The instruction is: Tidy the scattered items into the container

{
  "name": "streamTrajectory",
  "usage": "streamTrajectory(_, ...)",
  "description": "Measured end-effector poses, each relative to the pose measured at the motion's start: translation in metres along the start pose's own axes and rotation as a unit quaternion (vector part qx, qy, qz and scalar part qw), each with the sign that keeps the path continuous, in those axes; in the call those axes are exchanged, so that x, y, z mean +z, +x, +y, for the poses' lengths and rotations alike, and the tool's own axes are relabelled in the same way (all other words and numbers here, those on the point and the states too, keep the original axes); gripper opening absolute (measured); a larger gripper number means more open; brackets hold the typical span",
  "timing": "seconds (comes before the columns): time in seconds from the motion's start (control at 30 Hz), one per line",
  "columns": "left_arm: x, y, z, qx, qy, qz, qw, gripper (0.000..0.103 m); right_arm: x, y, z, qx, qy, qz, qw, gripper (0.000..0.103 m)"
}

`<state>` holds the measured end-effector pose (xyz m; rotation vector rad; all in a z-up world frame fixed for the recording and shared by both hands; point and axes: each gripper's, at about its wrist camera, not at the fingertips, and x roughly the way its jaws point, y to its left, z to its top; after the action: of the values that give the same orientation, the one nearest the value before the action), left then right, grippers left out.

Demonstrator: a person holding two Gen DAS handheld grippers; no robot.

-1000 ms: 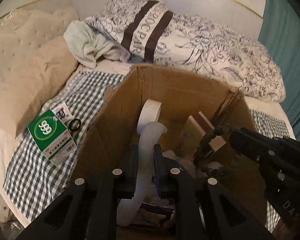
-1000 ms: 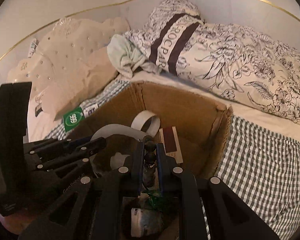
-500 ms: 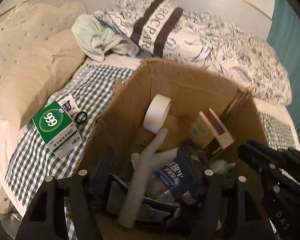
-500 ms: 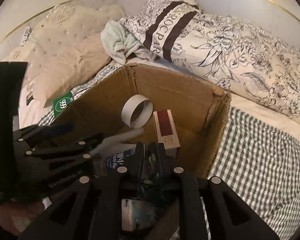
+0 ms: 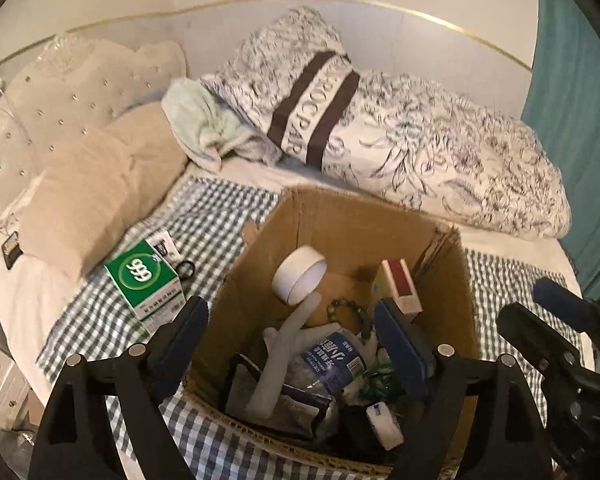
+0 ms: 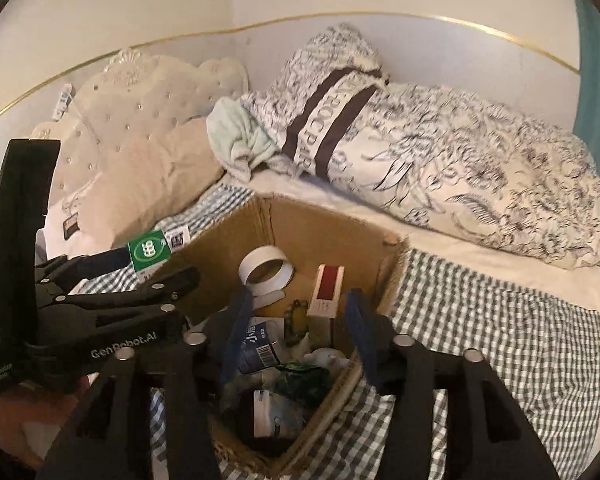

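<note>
Plainly, both tools are spread and carry nothing: the left tool (image 5: 290, 320) and the right tool (image 6: 300, 320) each hang over the near edge of the cardboard box (image 5: 340, 220), jaws wide apart. The box sits on the checked bedspread (image 6: 500, 320) and holds a tape roll (image 5: 300, 274), a pale bent strip (image 5: 284, 356), a bead string (image 5: 346, 308), a red-and-white carton (image 5: 398, 288) and a crushed water bottle (image 5: 332, 356), all lying loose on one another. What remains outside is the green 999 box (image 5: 144, 284), flat on the bedspread just left of the cardboard wall, with a small card (image 5: 164, 242) and a black ring (image 5: 186, 268) touching or just beside it. The 999 box looks like thin paperboard — probably light, stiff enough across its edges, likely to dent if squeezed hard on the broad face. I would take it across the narrow sides near the middle, pressing slightly into the soft bedding to get a finger under. The card is thin and flat, so an edge pinch seems best; the ring is small and may slip — it could be hooked through its hole.
</note>
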<state>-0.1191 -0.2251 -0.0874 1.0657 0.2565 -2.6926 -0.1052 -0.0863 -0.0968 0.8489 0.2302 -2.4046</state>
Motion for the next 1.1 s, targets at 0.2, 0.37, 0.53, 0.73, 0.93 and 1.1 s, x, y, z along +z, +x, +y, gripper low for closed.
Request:
streamTrajectory(0.2,0.002,-0.035,-0.006,-0.004,-0.007,-0.035,0.9994,0.100,-0.004,-0.043,-0.010,-0.017,0.015,-0.035,0.999,0.077)
streamTrajectory(0.37,-0.004,-0.070,-0.018,-0.014,-0.010,-0.079,0.9968,0.103,-0.013,-0.082,-0.024,-0.037,0.031,-0.066,0.997,0.093)
streamTrajectory(0.53,-0.017,-0.102,-0.035,-0.018,-0.005,-0.120,0.9926,0.103,-0.028,-0.117,-0.040,-0.058,0.036,-0.082,0.994,0.103)
streamTrajectory(0.73,-0.028,-0.128,-0.062,-0.032,0.017,-0.140,0.9896,0.103,-0.045,-0.152,-0.061,-0.082,0.051,-0.093,0.991,0.103)
streamTrajectory(0.93,-0.043,-0.148,-0.092,-0.057,0.037,-0.156,0.9854,0.103,-0.064,-0.188,-0.085,-0.105,0.061,-0.111,0.986,0.103)
streamTrajectory(1.1,-0.056,-0.163,-0.125,-0.079,0.069,-0.168,0.9802,0.103,-0.081,-0.215,-0.111,-0.133,0.077,-0.122,0.981,0.103)
